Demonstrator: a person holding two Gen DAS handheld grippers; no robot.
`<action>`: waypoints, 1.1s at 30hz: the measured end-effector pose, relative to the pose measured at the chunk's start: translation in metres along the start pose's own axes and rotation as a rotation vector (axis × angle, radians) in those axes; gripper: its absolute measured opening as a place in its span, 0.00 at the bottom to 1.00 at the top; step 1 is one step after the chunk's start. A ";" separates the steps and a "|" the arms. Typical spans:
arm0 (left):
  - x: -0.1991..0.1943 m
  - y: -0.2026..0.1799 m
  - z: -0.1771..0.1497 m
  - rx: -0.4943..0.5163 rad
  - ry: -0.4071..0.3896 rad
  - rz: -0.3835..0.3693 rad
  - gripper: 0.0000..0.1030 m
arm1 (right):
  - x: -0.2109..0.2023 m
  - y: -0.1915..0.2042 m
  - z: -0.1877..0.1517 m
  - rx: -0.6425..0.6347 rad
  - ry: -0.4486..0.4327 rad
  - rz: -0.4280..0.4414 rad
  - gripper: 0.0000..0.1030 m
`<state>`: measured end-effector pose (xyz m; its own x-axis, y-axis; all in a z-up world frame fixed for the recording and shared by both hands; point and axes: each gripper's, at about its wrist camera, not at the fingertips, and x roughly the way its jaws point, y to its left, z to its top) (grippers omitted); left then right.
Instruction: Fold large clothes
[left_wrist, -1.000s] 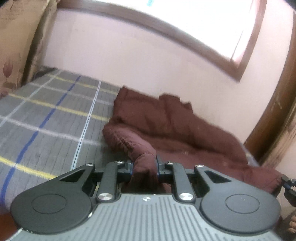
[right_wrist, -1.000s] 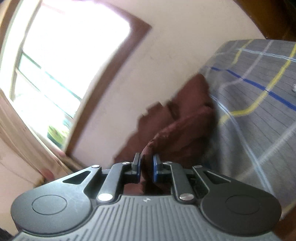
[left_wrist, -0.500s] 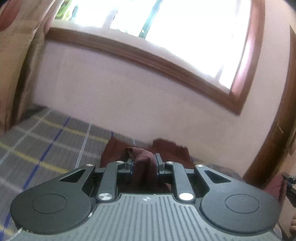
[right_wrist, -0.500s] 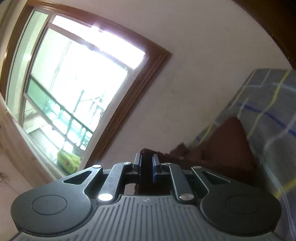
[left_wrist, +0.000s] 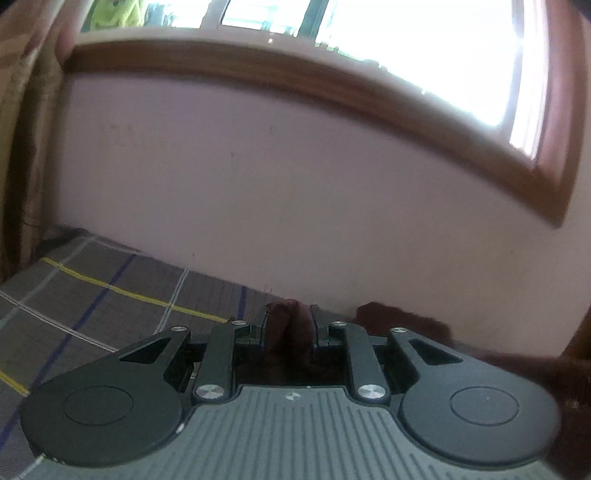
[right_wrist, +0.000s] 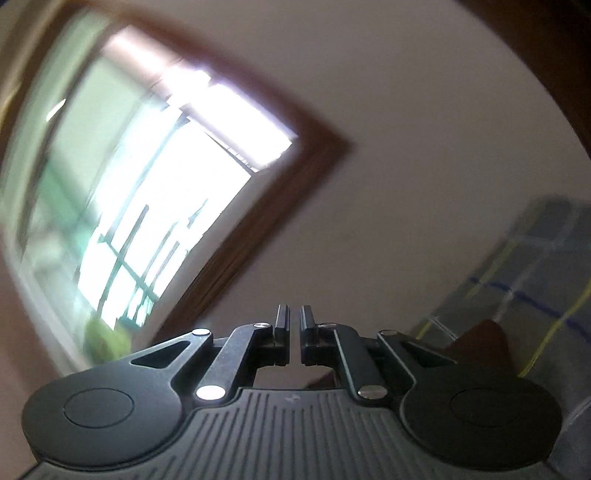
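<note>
The maroon garment (left_wrist: 290, 328) is pinched between the fingers of my left gripper (left_wrist: 289, 317), which is shut on a bunched fold of it and held high, facing the wall. More of the garment (left_wrist: 402, 319) hangs to the right below the gripper body. In the right wrist view my right gripper (right_wrist: 294, 319) has its fingers nearly together with a thin gap and no cloth showing between the tips. A piece of the garment (right_wrist: 484, 341) shows low right, behind the gripper body; whether the right gripper holds it lower down is hidden.
The bed with a grey plaid sheet (left_wrist: 92, 295) lies below left and shows in the right wrist view (right_wrist: 546, 266). A pink wall (left_wrist: 295, 184) with a wood-framed window (left_wrist: 369, 48) is ahead. A curtain (left_wrist: 22, 110) hangs at left.
Both grippers have risen and tilted upward; the bed and garment dropped low in both views. The cloth seen between the right fingertips earlier no longer shows there.
</note>
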<state>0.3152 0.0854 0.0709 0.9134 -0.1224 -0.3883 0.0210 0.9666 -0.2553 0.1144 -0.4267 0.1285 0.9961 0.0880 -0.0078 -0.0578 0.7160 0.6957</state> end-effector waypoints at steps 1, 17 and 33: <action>0.006 0.001 -0.002 -0.002 0.008 0.002 0.21 | -0.014 0.012 -0.008 -0.072 -0.007 0.025 0.07; -0.008 0.014 0.003 0.011 -0.077 0.104 0.55 | 0.070 0.023 -0.144 -0.466 0.407 0.016 0.11; -0.005 -0.073 -0.014 0.319 -0.153 -0.115 0.83 | 0.195 -0.009 -0.174 -0.520 0.571 -0.190 0.09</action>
<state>0.3036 0.0128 0.0789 0.9472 -0.2229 -0.2304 0.2309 0.9729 0.0080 0.2975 -0.2953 -0.0039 0.8118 0.1724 -0.5579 -0.0544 0.9736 0.2217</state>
